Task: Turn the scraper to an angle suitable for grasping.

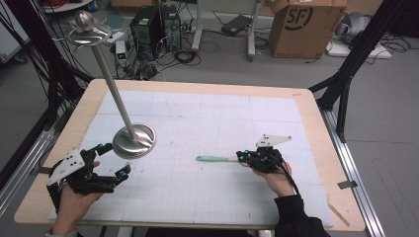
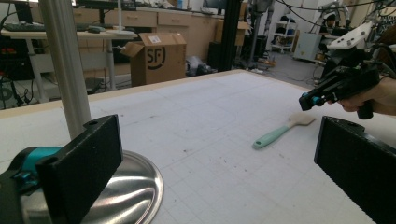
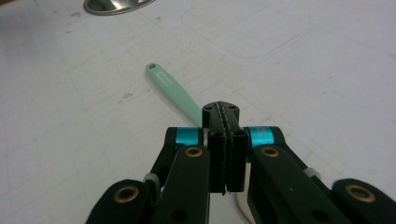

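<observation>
Spatula (image 1: 213, 159) lies flat mid-worktop (image 1: 316, 123), long axis left-right, handle toward the stand (image 1: 133, 140). Right claw (image 1: 243, 157) sits pressed closed over its blade end, apparently gripping it. Left claw (image 1: 112, 162) gapes wide, empty, beside the stand's base.

My left gripper (image 1: 112, 161) low at the bench's near-left, jaws spread wide, my left hand (image 1: 79, 200) behind it, my right gripper (image 1: 243, 157) pointing left, jaws pressed together, right hand (image 1: 276, 178) gripping.
</observation>
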`<state>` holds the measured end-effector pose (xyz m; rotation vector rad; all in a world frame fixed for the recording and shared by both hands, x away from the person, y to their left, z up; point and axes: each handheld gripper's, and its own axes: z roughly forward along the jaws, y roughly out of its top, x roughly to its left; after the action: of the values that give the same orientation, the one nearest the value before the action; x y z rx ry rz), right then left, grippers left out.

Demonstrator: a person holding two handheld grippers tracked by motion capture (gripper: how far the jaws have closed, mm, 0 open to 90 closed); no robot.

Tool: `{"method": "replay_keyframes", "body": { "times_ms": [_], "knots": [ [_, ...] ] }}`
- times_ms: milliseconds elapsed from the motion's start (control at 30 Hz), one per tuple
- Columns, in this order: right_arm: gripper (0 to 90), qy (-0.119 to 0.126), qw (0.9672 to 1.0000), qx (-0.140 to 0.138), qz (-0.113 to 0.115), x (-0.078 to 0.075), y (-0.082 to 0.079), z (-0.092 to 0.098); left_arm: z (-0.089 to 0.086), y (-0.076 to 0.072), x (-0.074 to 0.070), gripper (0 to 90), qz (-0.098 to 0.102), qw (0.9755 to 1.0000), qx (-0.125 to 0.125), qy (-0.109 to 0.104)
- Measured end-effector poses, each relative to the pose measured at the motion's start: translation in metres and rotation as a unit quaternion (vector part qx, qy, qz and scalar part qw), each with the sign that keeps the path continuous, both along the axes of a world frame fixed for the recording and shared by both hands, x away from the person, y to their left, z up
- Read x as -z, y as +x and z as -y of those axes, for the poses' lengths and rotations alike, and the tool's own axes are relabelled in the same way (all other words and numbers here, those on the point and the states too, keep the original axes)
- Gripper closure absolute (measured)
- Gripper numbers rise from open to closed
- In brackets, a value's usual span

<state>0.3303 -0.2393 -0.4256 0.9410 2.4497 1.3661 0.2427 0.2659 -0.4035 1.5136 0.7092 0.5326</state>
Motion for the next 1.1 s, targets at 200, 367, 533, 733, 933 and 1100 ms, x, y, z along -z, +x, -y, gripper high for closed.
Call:
{"method": "replay_keyframes", "body": {
  "times_ms": [200, 367, 533, 733, 933, 1100],
  "knots": [
    [90.0, -0.032, 0.9994, 0.002, -0.010, 0.007, 0.015, -0.006, -0.001, 0.001, 0.001, 1.7, -0.003, 1.0000, -0.003, 0.001],
    [90.0, -0.048, 0.9986, 0.011, -0.018, 0.012, 0.021, -0.008, -0.001, 0.001, 0.001, 1.7, -0.005, 1.0000, -0.004, 0.001],
    [90.0, -0.073, 0.9971, 0.013, -0.017, 0.016, 0.024, -0.007, -0.001, 0.001, 0.002, 1.7, -0.007, 1.0000, -0.005, -0.001],
    [90.0, -0.084, 0.9962, 0.013, -0.021, 0.017, 0.022, -0.009, -0.001, 0.002, 0.002, 1.7, -0.008, 1.0000, -0.003, 0.002],
    [90.0, -0.090, 0.9953, -0.001, -0.036, 0.015, 0.014, -0.011, 0.000, 0.003, 0.003, 1.7, -0.011, 0.9999, -0.006, 0.002],
    [90.0, -0.103, 0.9939, -0.013, -0.039, 0.013, 0.007, -0.015, 0.000, 0.002, 0.003, 1.7, -0.013, 0.9999, -0.005, 0.004]
  ]
}}
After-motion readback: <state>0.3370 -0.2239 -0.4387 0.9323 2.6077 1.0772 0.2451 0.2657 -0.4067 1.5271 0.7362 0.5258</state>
